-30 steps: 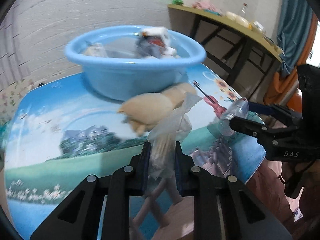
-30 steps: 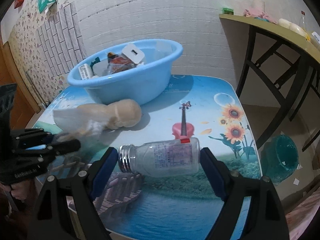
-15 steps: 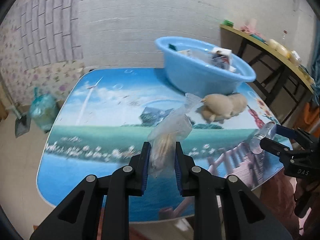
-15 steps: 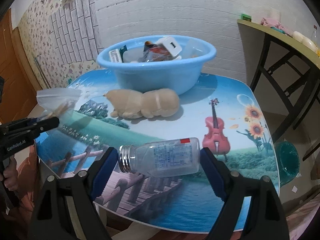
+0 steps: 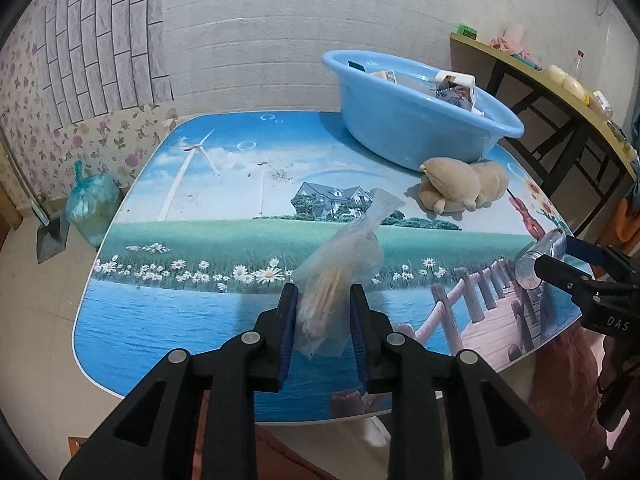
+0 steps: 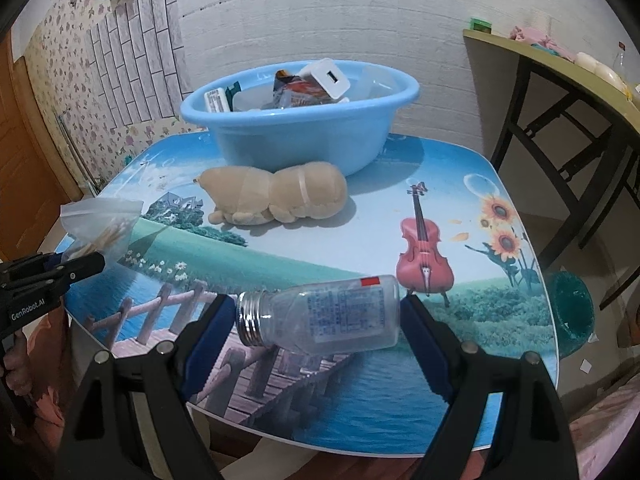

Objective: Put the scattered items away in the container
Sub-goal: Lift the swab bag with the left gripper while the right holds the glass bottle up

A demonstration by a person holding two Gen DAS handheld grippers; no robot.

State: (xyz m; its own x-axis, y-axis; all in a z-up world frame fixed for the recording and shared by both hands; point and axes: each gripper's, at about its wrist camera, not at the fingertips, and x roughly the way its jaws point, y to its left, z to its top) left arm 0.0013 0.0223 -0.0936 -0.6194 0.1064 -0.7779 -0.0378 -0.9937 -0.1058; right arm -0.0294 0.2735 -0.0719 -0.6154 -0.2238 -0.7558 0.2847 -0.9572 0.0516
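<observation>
Left gripper: we hold it above the near edge of the table; its jaws are beginning to part but the pads still press the plastic bag.
Plastic bag: clear, creased, with pale sticks inside; we cannot tell what the sticks are. It stands up between the left pads, off the table.
Right gripper: we hold it over the near right corner of the table; its jaws stand wide, clamped end to end on the bottle.
Bottle: clear, lying crosswise between the right pads, bare threaded neck toward the left pad, printed label facing up, red mark on the shoulder.
Basin: light blue, at the far edge of the table toward the far right corner. We see a white charger, a crumpled snack packet and further small items inside.
Plush toy: tan, lying on its side on the table, just in front of the basin; whether it touches the basin wall we cannot tell.
Table: printed with a landscape, a violin and sunflowers.
Surroundings: a tied bag on the floor at the left; a side table by the wall at the right.
</observation>
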